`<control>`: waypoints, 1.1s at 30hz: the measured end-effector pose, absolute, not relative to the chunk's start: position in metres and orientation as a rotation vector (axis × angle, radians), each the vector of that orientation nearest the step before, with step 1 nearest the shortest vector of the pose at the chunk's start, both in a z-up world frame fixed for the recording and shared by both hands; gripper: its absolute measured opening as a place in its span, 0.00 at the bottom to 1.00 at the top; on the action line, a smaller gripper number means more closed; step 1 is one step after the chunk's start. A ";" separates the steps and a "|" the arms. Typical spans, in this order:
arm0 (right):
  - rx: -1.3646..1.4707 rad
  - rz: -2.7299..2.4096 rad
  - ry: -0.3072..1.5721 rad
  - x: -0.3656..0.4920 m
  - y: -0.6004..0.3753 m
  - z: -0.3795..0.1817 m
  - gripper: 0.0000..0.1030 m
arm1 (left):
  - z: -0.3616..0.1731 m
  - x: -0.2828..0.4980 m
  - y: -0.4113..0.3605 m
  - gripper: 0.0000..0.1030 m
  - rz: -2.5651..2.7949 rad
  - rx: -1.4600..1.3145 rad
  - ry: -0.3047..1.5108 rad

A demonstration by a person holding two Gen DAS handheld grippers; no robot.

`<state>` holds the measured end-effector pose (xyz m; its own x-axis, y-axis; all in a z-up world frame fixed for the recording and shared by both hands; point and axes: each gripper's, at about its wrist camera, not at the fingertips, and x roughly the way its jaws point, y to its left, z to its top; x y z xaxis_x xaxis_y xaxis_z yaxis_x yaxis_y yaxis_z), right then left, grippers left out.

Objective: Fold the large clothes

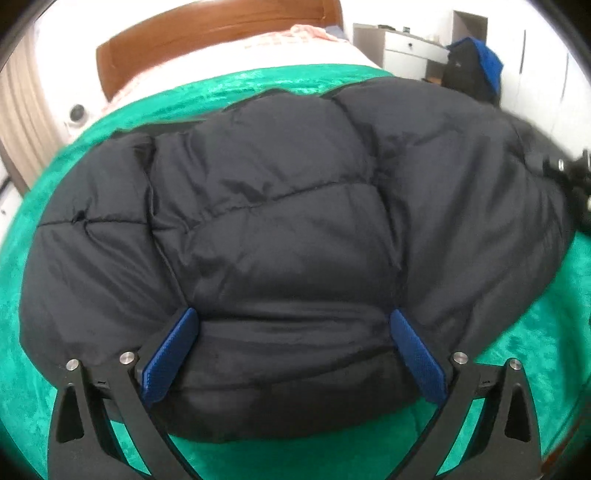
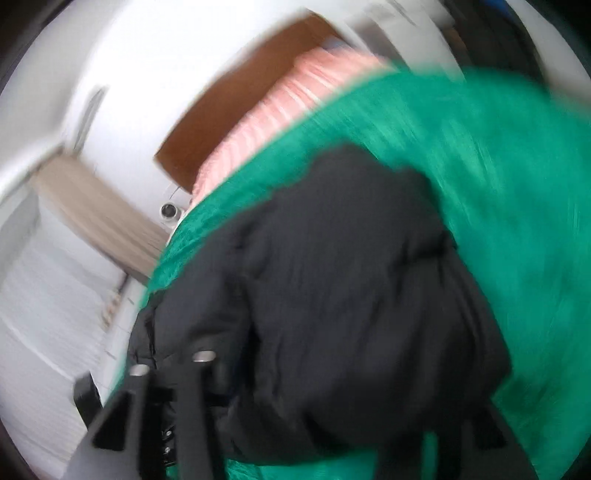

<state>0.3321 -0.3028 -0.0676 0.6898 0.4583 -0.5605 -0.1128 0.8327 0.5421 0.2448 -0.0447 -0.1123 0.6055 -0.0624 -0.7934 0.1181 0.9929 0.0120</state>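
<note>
A large black puffer jacket [image 1: 288, 221] lies bunched on a green blanket [image 1: 74, 332] on a bed. My left gripper [image 1: 293, 325] is open, its blue pads [image 1: 170, 354] pressed against the near edge of the jacket, one on each side of a thick fold. The right gripper shows at the far right of the left wrist view [image 1: 576, 173], at the jacket's right side. The right wrist view is motion-blurred: the jacket [image 2: 332, 277] fills its middle and covers the fingertips, so I cannot tell whether the right jaws are open or shut.
A wooden headboard [image 1: 207, 33] and pink bedding [image 1: 306, 33] are at the far end of the bed. A white cabinet [image 1: 402, 48] and a chair with dark and blue clothes [image 1: 476, 66] stand at the right. Beige curtains [image 1: 22, 110] hang at the left.
</note>
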 end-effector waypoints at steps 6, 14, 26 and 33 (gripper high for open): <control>-0.082 0.397 0.516 0.300 -0.163 0.028 0.40 | -0.068 0.214 0.037 0.97 -0.144 -0.130 0.877; -0.796 0.659 0.427 0.259 0.066 -0.024 0.40 | -0.046 0.160 0.198 0.98 0.092 -0.352 0.804; -0.994 0.715 0.374 0.230 0.122 -0.095 0.41 | -0.002 0.215 0.216 0.98 -0.249 -0.453 0.709; -0.948 0.688 0.341 0.218 0.139 -0.106 0.45 | 0.000 0.312 0.157 0.69 -0.262 -0.282 0.869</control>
<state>0.2183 0.1391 -0.1061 0.7402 0.3868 -0.5499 -0.6719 0.3951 -0.6264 0.3122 0.1573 0.0001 0.6179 -0.3380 -0.7099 0.1111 0.9313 -0.3468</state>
